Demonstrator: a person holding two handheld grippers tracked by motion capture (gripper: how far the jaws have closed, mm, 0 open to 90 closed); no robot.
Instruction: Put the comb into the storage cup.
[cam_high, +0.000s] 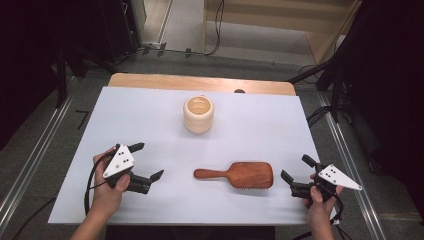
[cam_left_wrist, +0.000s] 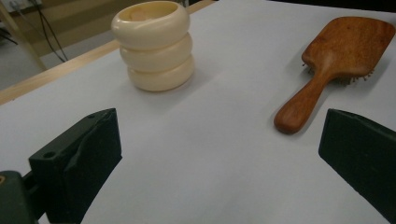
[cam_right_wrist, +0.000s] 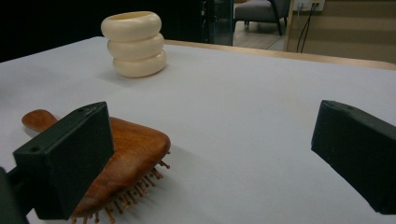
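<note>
— Looking down on the bench (cam_high: 150, 110) now: a wooden hairbrush (cam_high: 240, 174) lies near the front edge, bristles down, handle pointing toward the person's left. Where are the tools?

— The left tool (cam_high: 148, 161) sits at the front left, held in the left hand (cam_high: 107, 192), jaws spread wide with nothing between them. It stands apart from the brush handle, bare white surface between the two.

— And the other side?

— The right tool (cam_high: 297, 167) is just beside the paddle end of the brush, gripped by the right hand (cam_high: 317, 202). Jaws wide apart there too, holding nothing. From the right gripper view, the brush head sits partly behind one black jaw, bristles visible under its edge against the bench.

— What's that pale thing farther back?

— A cream-coloured cup (cam_high: 198, 114) shaped like three stacked rings, upright, open at the top, well beyond the hairbrush toward the far side. The left gripper view shows it ahead and the brush handle off to the other side, both clear of the jaws.
</note>
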